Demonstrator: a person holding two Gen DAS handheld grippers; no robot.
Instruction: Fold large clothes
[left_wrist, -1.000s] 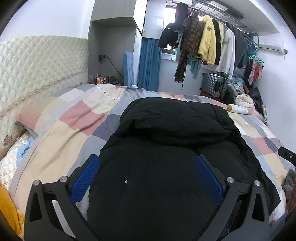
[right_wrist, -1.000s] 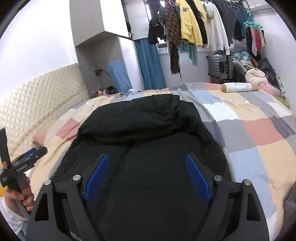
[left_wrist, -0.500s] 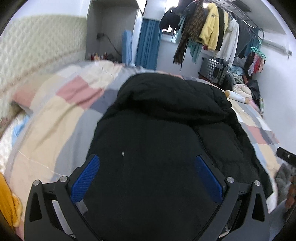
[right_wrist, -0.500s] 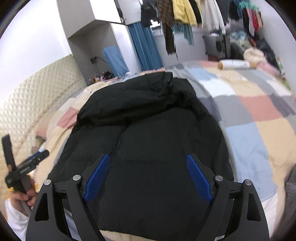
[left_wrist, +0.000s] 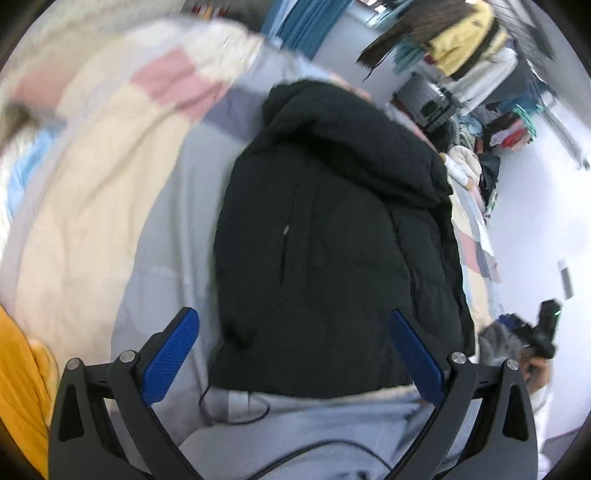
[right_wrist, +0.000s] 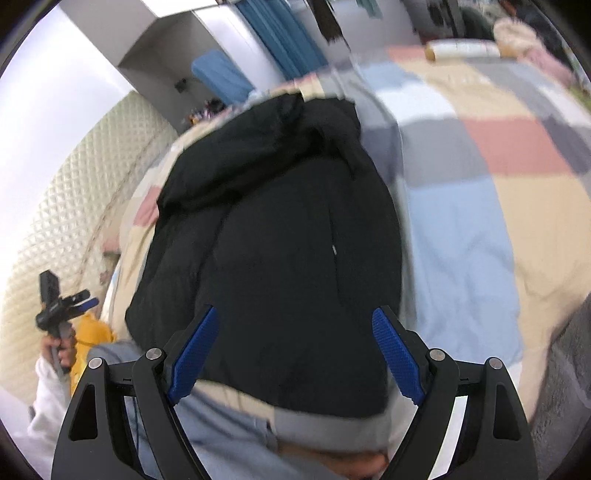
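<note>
Along the near edge of the bed, the black padded hooded jacket (left_wrist: 332, 236) is lying flat on the patchwork quilt of cream, pink, grey and blue squares (right_wrist: 480, 206), hood toward the far side and hem nearest me. I am angling my left gripper (left_wrist: 295, 354) down over the hem with its blue pads spread wide and holding nothing. My right gripper (right_wrist: 295, 347) is doing the same, its jaws closing slightly, though only open air lies between them above the cloth. Judging by this, I am lining both up on the hem corners, so the bottom can be lifted and folded toward the hood.
</note>
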